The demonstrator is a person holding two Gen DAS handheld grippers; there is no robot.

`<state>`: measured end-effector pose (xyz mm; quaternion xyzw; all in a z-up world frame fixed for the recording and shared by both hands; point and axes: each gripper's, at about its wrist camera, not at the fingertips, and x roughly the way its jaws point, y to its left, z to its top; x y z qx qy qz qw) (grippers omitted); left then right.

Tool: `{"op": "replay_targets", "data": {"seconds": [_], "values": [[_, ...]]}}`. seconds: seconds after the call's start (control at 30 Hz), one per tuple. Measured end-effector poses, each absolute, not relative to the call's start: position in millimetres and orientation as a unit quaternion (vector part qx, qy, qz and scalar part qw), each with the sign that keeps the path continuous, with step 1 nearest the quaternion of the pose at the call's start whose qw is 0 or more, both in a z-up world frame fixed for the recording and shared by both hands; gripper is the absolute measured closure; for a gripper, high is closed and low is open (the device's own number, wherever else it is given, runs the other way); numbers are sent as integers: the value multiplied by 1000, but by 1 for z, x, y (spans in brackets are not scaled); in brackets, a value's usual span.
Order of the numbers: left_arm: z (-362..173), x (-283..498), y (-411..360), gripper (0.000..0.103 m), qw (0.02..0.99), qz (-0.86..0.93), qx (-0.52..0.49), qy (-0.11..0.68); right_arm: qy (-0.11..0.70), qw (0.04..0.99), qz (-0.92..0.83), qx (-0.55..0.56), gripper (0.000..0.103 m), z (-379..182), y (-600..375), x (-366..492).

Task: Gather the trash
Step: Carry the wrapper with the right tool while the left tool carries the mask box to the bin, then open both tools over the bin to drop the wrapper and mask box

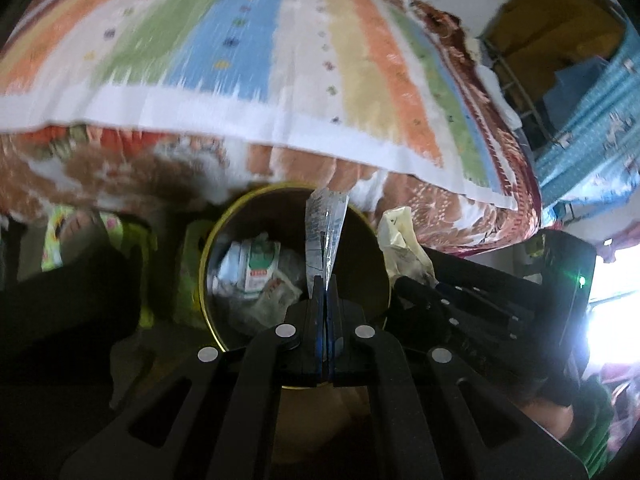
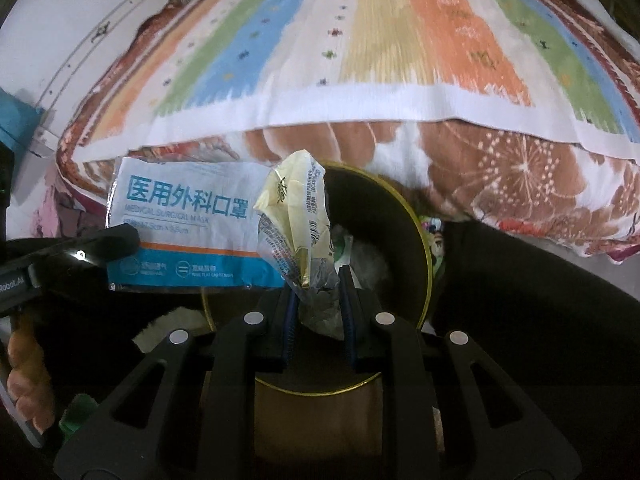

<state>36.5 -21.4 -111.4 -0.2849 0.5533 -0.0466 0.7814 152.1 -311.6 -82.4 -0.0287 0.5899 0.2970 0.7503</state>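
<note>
Over the gold-rimmed bin (image 2: pixel 426 248) at frame center, the left gripper (image 1: pixel 325 280) pinches a flimsy surgical-mask packet (image 1: pixel 325 232) by its edge while the right gripper (image 2: pixel 318 280) clamps a light, crinkly yellow wrapper (image 2: pixel 296 208) at its base.

Blue-white mask packet (image 2: pixel 188 232): "医用外科口罩", "MEDICAL SURGICAL MASK". Far-left gripper body (image 2: pixel 12 284): "Robot.AI". Yellow wrapper (image 2: pixel 298 204) print illegible.

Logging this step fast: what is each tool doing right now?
Left tool: shut on the mask packet.
Right tool: shut on the crumpled yellow wrapper.
</note>
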Motion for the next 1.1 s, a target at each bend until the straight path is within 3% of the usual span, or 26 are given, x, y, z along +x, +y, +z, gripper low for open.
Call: {"op": "replay_targets", "data": {"seconds": [0.5,0.53,0.57,0.6,0.63,0.8,0.87,1.1], "values": [[-159,61,-27,103,743,-12,-302,598,659,704,259,-47,83,-141,-291,172],[-161,62,-26,94,739,-9,-305,601,661,703,258,-43,79,-143,-291,173],[-167,64,-25,84,733,1,-302,610,664,700,259,-36,68,-146,-291,174],[-171,64,-24,63,728,10,-299,616,666,699,258,-34,63,-148,-290,175],[-174,62,-21,62,726,24,-299,619,667,699,256,-35,57,-149,-289,176],[-167,60,-17,61,737,38,-288,610,673,696,249,-33,55,-156,-287,177],[-164,59,-16,61,740,42,-287,606,668,701,249,-34,49,-153,-288,177],[-152,61,-10,61,754,50,-272,596,653,714,252,-20,49,-137,-295,171]]}}
